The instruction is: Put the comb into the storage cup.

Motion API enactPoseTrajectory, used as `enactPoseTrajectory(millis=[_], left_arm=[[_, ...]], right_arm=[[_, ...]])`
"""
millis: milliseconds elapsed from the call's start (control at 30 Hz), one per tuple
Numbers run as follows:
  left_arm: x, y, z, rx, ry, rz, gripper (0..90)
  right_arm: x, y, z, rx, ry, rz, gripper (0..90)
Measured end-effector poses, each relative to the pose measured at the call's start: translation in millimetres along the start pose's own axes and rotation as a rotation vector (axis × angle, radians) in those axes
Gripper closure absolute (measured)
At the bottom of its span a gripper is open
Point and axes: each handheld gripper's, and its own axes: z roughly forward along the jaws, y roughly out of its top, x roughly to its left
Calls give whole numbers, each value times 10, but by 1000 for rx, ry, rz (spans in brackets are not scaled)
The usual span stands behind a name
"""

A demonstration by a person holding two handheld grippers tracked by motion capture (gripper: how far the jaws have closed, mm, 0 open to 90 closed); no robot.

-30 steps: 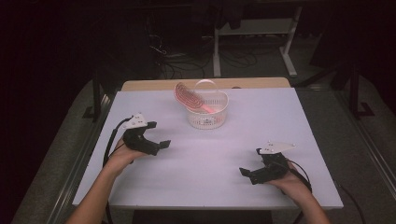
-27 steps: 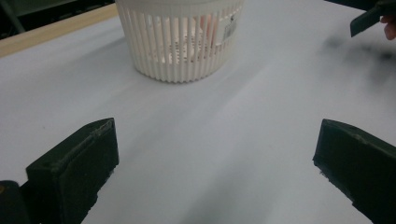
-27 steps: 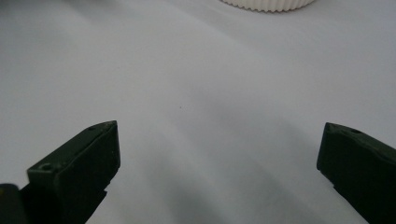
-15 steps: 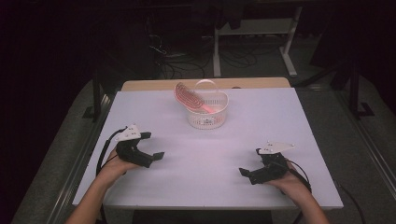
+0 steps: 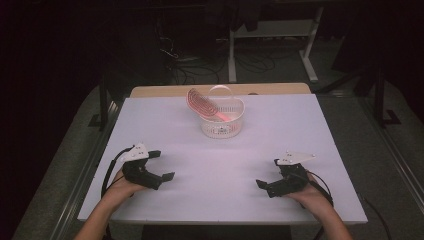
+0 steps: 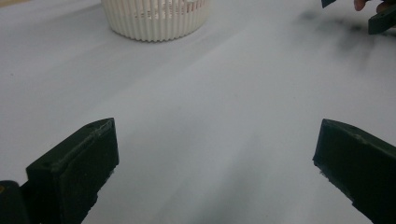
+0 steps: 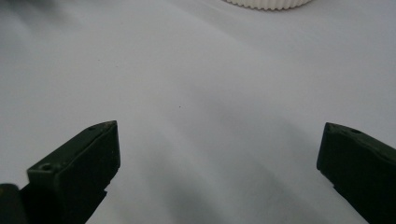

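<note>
Grippers number two, one in each of the person's hands, both low over the near half of a white table [image 5: 320, 130]. One basket [image 5: 222, 122] stands toward the far middle of the table, well apart from both grippers, and one pink brush [image 5: 202, 104] rests in it.

In the high view the left gripper [image 5: 162, 166] sits near the table's left edge and the right gripper [image 5: 267, 176] near the right, each pointing inward toward the centre. Both have their jaws spread wide with nothing between them; the left gripper view and the right gripper view each show bare white tabletop in the gap.

The basket is round, cream-white, with fine vertical ribs around its wall and a thin arched handle standing up over it. The brush is oval and slotted, its head leaning out above the basket's left rim and its handle sloping down inside.

The left gripper view shows the basket's [image 6: 156, 18] ribbed wall ahead at upper left.
</note>
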Motion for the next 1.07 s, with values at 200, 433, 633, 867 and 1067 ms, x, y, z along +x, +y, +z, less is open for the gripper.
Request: enactPoseTrajectory(millis=[200,433,633,867,1067], left_arm=[[-4,-57,20,5,-3,-5,0],[11,-114,38,18,-6,-11,0],[23,-136,23,22,-4,-14,0],[27,-148,39,33,-6,-13,0],[25,-145,43,34,-11,-10,0]], right_arm=[[-8,-6,-1,2,-1,1,0],[-14,-10,-6,2,-2,7,0],[-13,-10,-3,4,-3,4,0],[-20,-12,2,5,-3,7,0],[-20,-14,6,6,-3,6,0]])
